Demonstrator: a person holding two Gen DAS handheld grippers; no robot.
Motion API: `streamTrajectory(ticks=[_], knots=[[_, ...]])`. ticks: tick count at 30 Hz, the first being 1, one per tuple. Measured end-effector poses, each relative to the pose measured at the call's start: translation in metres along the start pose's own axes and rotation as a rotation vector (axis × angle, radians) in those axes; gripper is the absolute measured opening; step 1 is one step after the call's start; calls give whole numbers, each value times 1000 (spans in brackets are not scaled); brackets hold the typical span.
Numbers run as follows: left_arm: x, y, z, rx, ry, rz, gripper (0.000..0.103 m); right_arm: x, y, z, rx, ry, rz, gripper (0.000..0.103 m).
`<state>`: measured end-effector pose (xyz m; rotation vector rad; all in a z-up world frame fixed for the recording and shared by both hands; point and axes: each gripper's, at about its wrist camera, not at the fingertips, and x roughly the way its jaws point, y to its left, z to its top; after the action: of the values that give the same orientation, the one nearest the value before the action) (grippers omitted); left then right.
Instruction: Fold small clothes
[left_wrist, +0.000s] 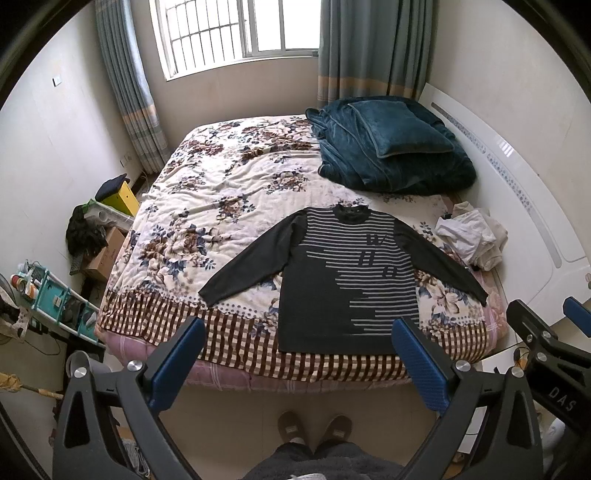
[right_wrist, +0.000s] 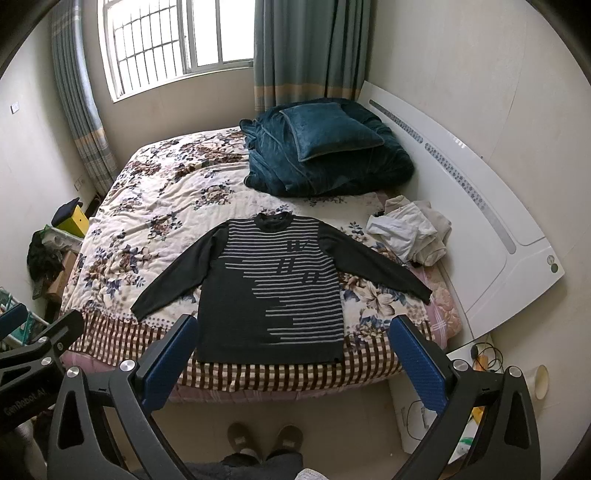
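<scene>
At far left of the left wrist view, a teal shelf rack (left_wrist: 48, 295) is holding small bottles and jars, and a cardboard box (left_wrist: 107, 254) is sitting beside it under dark clothing; the right wrist view is showing only their edges. The left gripper (left_wrist: 297, 365) is hovering released, jaws spread wide and holding nothing, at the foot of the bed (left_wrist: 236, 354). The dark striped sweater (left_wrist: 332, 280) is lying flat, sleeves spread, on the floral quilt (left_wrist: 207, 206) near the bed's front edge. The right gripper (right_wrist: 291, 365) is likewise hanging released and empty. A white clothes pile (right_wrist: 410, 229) is lying right of the sweater. Only the right wrist view is showing a paper cup (right_wrist: 541, 380) standing on the floor at far right.
</scene>
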<state>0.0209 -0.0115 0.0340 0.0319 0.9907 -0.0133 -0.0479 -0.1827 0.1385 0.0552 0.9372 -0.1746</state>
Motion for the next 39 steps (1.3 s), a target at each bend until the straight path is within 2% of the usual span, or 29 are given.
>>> streamTrajectory(ticks=[5,9,13,17,23,27,28,29,31,33,34,36,39], knots=[[1,0,-1,2,4,-1,103,2,0,1,4,2,-3,103],[12,0,13,6,-8,4,103,11,-5,4,29,8,-15,103],[41,11,23,1,-40,23,103,46,-15,6,94,17,-58,103],[87,3,37,27,-49,40,103,95,-39,8,194,28,-131,103],[177,-35,55,85,-19,73,103,203,-99,5,361,72,-236,103],[254,-77,64,116,69,92,103,303,-155,-5,493,150,-282,103],[265,-83,65,118,81,87,103,326,-168,-7,523,165,-286,103],[292,-98,68,119,92,71,103,350,-182,-10,550,182,-289,103],[325,-116,71,130,107,84,103,406,-216,-16,606,225,-314,103],[376,-140,70,133,162,117,103,455,-262,-25,657,255,-333,103],[390,-147,70,132,180,134,103,478,-282,-30,685,271,-340,103],[441,-170,67,119,247,157,103,529,-327,-43,758,303,-340,103],[495,-202,60,126,303,174,103,589,-383,-65,877,335,-325,103]])
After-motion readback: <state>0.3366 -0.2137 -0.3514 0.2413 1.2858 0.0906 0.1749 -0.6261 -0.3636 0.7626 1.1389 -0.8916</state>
